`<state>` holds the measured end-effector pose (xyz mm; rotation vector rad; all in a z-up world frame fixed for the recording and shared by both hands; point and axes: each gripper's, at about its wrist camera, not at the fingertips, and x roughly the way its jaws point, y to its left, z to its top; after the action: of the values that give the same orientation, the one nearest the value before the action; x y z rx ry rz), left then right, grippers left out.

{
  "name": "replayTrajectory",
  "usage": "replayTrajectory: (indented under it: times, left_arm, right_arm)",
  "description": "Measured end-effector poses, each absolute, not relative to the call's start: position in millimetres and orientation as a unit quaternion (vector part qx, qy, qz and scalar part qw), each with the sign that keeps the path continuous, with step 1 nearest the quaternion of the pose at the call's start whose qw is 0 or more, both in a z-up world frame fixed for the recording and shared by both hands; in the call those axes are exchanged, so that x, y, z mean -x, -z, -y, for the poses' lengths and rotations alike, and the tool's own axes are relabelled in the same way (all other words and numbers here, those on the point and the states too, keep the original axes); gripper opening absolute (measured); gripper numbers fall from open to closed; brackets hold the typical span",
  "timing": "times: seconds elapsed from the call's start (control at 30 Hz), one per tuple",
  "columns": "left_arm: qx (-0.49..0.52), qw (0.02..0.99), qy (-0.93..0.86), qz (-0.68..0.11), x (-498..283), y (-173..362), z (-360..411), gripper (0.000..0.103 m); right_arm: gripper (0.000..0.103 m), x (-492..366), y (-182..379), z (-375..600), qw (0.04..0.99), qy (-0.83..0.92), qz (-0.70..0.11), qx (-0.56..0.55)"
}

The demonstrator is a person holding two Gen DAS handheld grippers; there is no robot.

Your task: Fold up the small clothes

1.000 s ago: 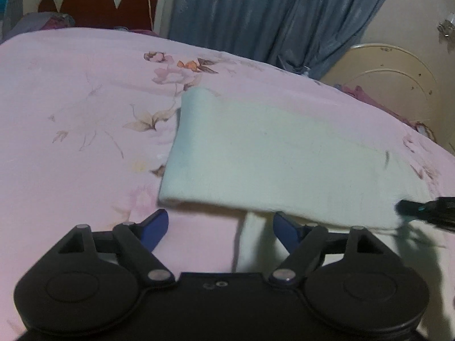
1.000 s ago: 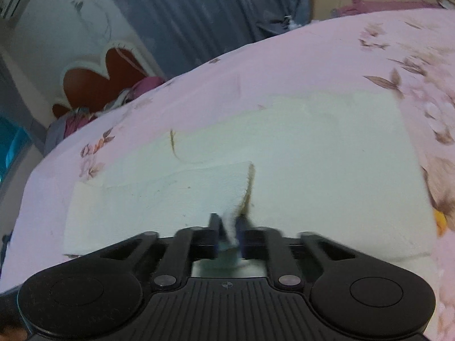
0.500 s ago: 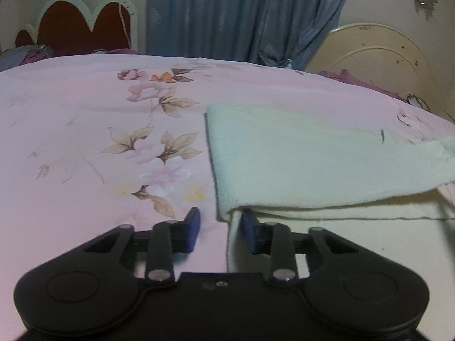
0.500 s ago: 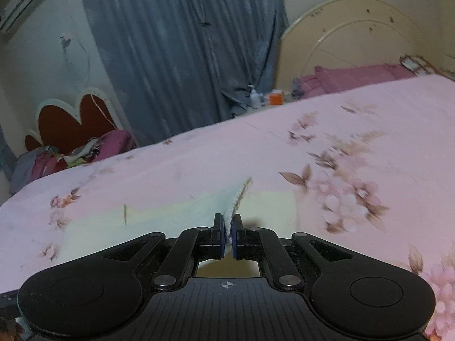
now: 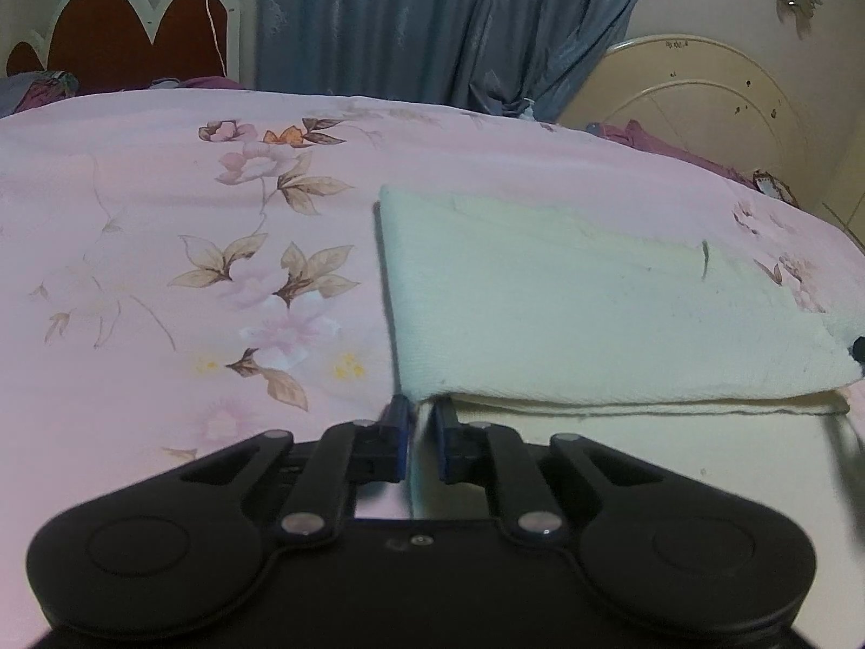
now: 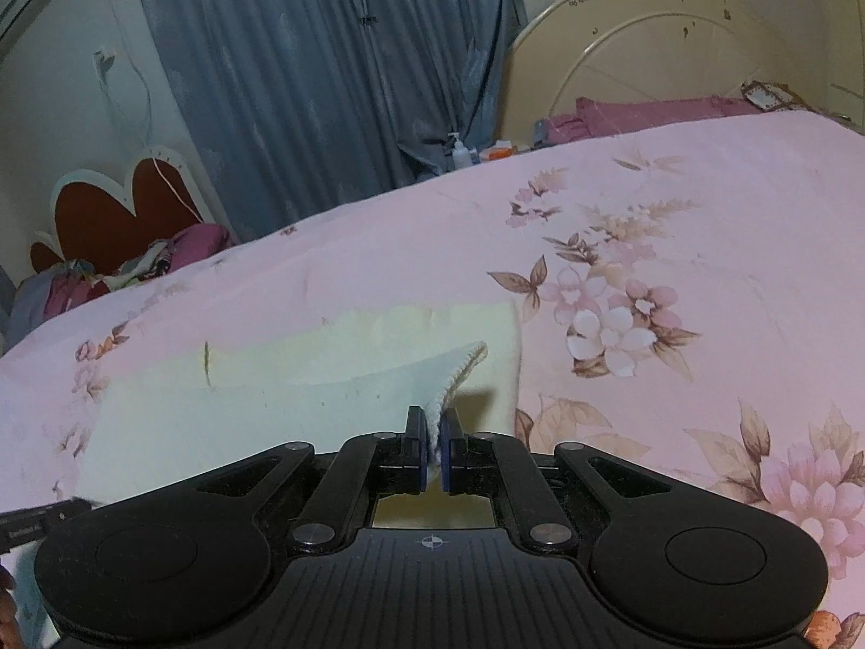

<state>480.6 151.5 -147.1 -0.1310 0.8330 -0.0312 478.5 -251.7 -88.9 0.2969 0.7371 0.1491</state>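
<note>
A pale cream, soft-textured cloth (image 5: 594,313) lies on a pink bedsheet printed with brown-leaved flowers (image 5: 162,270). Its upper layer is folded over a lower layer, and a doubled edge runs along the near side in the left wrist view. A short dark thread or mark sits on the upper layer toward the right.

The left gripper (image 5: 419,427), black with blue finger pads, has its jaws drawn close together over the near left corner of the cloth; the fabric edge passes down between the pads, so it is pinching that corner. At the far right edge of the same view, a small dark tip touches the cloth's right corner.

In the right wrist view the same cloth (image 6: 270,405) spreads out to the left and ahead. The right gripper (image 6: 431,432) has its pads pressed together on a raised corner with a ribbed, stitched edge, which stands up above the fingers and leans to the right. That lifted corner casts a shadow on the layer beneath it.

Beyond the bed hangs a grey-blue pleated curtain (image 6: 324,81). To its left stands a headboard with a white scalloped frame and dark red panel (image 5: 124,32), with crumpled clothes beside it. To the right is a cream arched headboard (image 6: 676,43), with a purple-pink bundle of fabric (image 6: 649,111) at its foot.
</note>
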Motion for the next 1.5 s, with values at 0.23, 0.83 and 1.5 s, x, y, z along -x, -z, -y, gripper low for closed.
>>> replayTrajectory:
  times: [0.23,0.83,1.5]
  left_arm:
    - [0.060,0.910,0.019,-0.409,-481,147,-152,0.010]
    - [0.032,0.912,0.098,-0.396,-484,142,-122,0.027]
    - [0.060,0.927,0.095,-0.357,-596,133,-139,0.037]
  right_arm:
    - [0.004,-484,108,253,0.911,-0.066,-0.381,-0.143]
    - [0.004,-472,122,228,0.906,-0.085,-0.411,-0.062]
    - [0.004,-553,118,229,0.923,-0.062,-0.372,-0.073]
